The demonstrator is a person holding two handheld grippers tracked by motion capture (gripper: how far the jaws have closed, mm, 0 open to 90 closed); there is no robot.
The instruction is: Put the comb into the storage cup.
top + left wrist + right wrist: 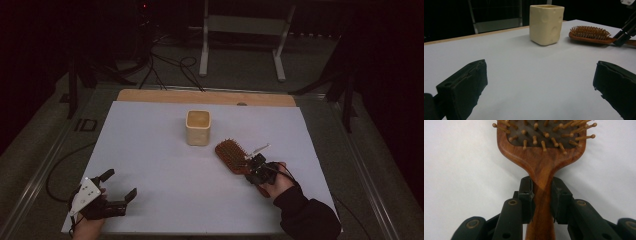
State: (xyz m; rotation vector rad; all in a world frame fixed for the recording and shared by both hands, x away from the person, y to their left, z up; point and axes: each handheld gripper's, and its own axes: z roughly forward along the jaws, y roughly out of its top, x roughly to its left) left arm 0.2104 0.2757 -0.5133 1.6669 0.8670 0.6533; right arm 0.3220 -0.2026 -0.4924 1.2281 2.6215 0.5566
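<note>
A wooden hairbrush (pixel 231 155) with wooden bristles lies bristles up on the white table sheet (pixel 165 170), right of centre. My right gripper (pixel 253 169) is shut on its handle; in the right gripper view both black pads press the handle (pixel 541 195) just below the brush head (pixel 541 147). A cream square cup (pixel 198 127) stands upright in the middle of the sheet, beyond the brush. My left gripper (pixel 120 186) rests at the near left corner, jaws wide apart and empty. In the left gripper view the cup (pixel 546 23) and the hairbrush (pixel 590 35) lie ahead.
The sheet covers a wooden tabletop (pixel 205 96) whose far edge shows. Behind the table stand a white metal frame (pixel 245 30) and loose cables (pixel 165 67) on the dark floor. A dark sleeve (pixel 305 215) comes in at the bottom right.
</note>
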